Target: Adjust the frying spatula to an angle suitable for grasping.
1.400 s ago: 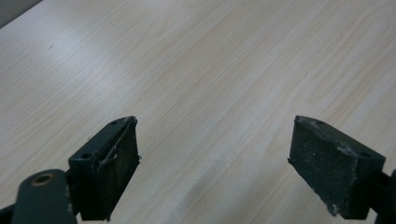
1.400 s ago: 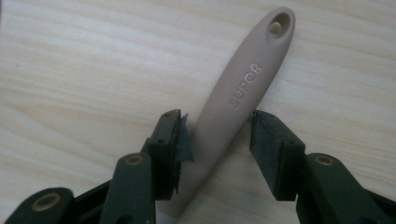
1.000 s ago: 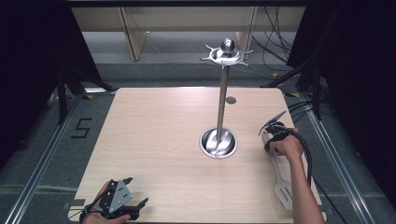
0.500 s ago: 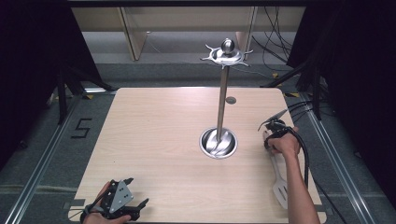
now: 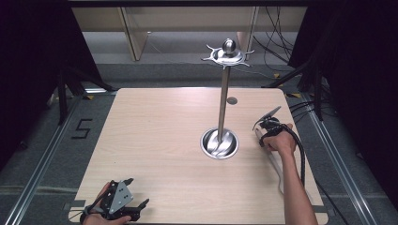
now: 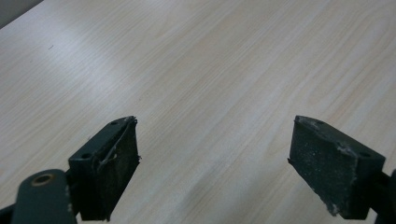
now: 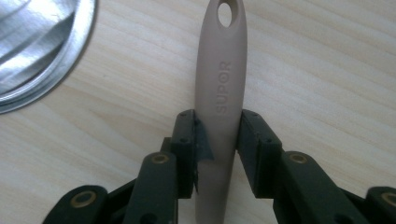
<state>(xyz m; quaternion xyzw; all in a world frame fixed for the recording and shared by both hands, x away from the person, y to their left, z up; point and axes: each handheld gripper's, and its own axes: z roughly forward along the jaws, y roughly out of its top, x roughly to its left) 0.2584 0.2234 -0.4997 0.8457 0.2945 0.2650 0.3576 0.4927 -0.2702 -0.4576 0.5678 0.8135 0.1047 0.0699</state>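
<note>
A metal stand (image 5: 222, 105) rises from a round shiny base (image 5: 219, 143) at the table's middle right, with a ball and hooked ring at its top (image 5: 228, 52). My right gripper (image 5: 265, 127) is just right of the base, shut on the beige handle (image 7: 220, 79) of a utensil marked SUPOR. The handle lies flat on the wood, its holed tip pointing away, and the base's rim (image 7: 42, 51) shows to its left. The rest of the pale utensil (image 5: 277, 171) runs back beside the forearm. My left gripper (image 5: 138, 191) rests at the front left corner, open (image 6: 215, 168), over bare wood.
The wooden table (image 5: 155, 131) has rounded corners and a small dark round mark (image 5: 231, 100) behind the stand. Metal floor rails (image 5: 42, 159) run along both sides. Cables (image 5: 281, 42) and a wooden shelf unit (image 5: 136, 33) lie beyond the far edge.
My right gripper has moved a little forward and left with the utensil handle, closer to the stand's base. The left gripper has stayed put.
</note>
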